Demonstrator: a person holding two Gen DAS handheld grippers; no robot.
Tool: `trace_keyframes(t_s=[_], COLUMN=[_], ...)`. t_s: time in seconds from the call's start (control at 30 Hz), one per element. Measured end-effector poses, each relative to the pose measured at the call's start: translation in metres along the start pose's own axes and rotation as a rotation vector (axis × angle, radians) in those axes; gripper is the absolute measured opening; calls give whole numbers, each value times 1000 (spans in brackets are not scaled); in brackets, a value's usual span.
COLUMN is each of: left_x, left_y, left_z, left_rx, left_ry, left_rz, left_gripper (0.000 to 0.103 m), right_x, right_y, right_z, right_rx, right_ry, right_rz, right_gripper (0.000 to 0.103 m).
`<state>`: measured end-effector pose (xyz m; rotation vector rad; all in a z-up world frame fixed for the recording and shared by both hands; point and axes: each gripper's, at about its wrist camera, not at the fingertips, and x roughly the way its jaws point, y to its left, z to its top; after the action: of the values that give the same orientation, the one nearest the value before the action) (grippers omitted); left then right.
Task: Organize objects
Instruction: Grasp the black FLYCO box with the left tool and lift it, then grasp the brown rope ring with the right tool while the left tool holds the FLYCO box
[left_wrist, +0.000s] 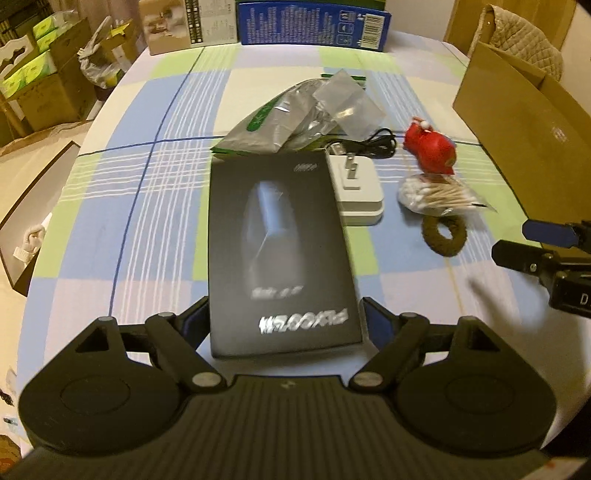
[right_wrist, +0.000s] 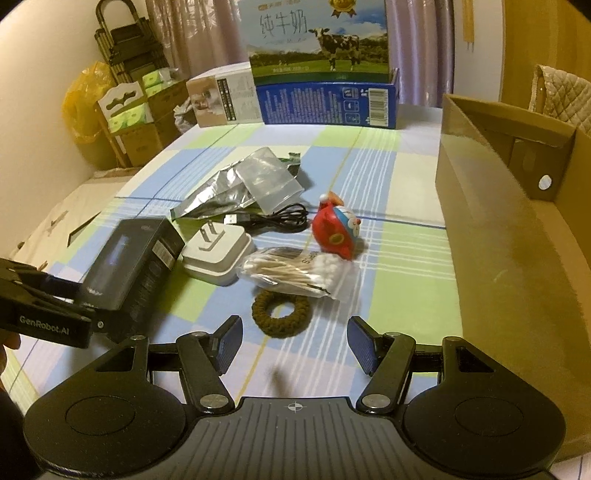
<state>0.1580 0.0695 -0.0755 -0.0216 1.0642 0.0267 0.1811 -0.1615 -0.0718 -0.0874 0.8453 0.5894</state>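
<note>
1. Covering the whole table (left_wrist: 129, 221): blue, green and white checked cloth.
2. Open brown cardboard box (right_wrist: 498, 240) along the right edge, flap up.
3. Blue carton (right_wrist: 325, 99) at the far edge, with a cow-print milk box standing on top.
4. Left gripper (left_wrist: 285, 308) near the front edge, fingers spread wide, straddling the near end of the black box; thin gap visible beside one pad, so not clamped on it.
5. Right gripper (right_wrist: 293, 326) over the front edge, right of centre, fingers parted about halfway, nothing between them, only cloth below.
6. Black box (left_wrist: 280, 229) lying flat mid-table, long side running front to far edge, print blurred.
7. Silver foil pouches (left_wrist: 280, 122) heaped just beyond the black box, towards the far edge.
8. White plug adapter (left_wrist: 358, 192) just beside the black box on its right, prongs up.
9. Red toy (left_wrist: 430, 151) right of the adapter, towards the cardboard box.
10. Bag of cotton swabs (left_wrist: 436, 195) just in front of the toy.
11. Black USB cable (left_wrist: 373, 144) coiled between pouches and toy.
12. Brown braided ring (left_wrist: 443, 236) just in front of the swabs.
</note>
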Motion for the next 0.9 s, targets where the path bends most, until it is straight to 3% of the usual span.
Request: trace_keyframes(t_s=[0.3, 0.67, 0.73, 0.9], left_x=[3, 4, 5, 8], left_y=[12, 23, 24, 23], left_z=[6, 11, 11, 13], left_rx=[-37, -64, -64, -56], left_ry=[-26, -47, -50, -54], left_rz=[-13, -25, -27, -27], left_gripper=[85, 89, 89, 91], right_x=[32, 68, 69, 66], right_y=[7, 19, 20, 22], right_z=[1, 2, 1, 1], right_rx=[2, -84, -94, -113], right_ry=[38, 25, 19, 28], right_rz=[13, -50, -57, -64], right_gripper=[61, 58, 42, 21])
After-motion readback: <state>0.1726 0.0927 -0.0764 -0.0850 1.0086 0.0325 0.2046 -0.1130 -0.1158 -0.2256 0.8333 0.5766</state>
